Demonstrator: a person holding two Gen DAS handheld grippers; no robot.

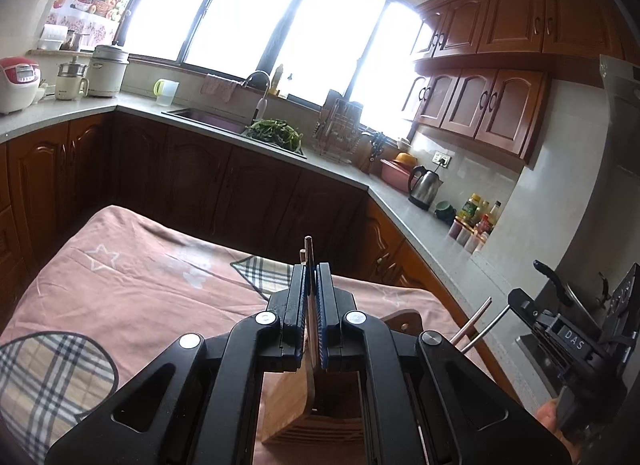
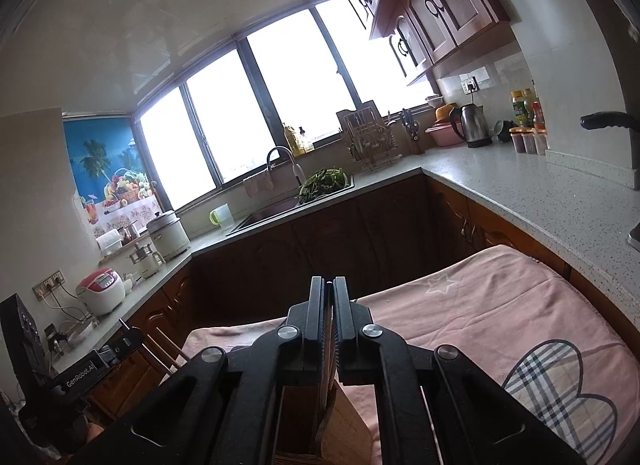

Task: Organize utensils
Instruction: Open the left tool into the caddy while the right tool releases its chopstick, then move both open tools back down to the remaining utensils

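Note:
My left gripper (image 1: 311,269) is shut on a pair of chopsticks (image 1: 309,253); their tips stick up past the fingertips. Under it stands a wooden utensil holder (image 1: 294,405) on the pink cloth. My right gripper (image 2: 328,285) is shut on thin utensils (image 2: 329,345) whose kind I cannot tell, above the same wooden holder (image 2: 348,429). In the left wrist view the right gripper's body (image 1: 568,337) shows at the right, with chopsticks (image 1: 474,321) and a metal rod (image 1: 490,325) sticking out of it. The left gripper's body (image 2: 80,377) shows at the lower left of the right wrist view.
A table under a pink cloth (image 1: 132,277) with plaid patches (image 1: 44,377) lies below both grippers. Behind it run dark cabinets, a grey countertop (image 2: 520,193), a sink with greens (image 1: 276,133), a dish rack (image 1: 340,129) and a kettle (image 1: 424,185).

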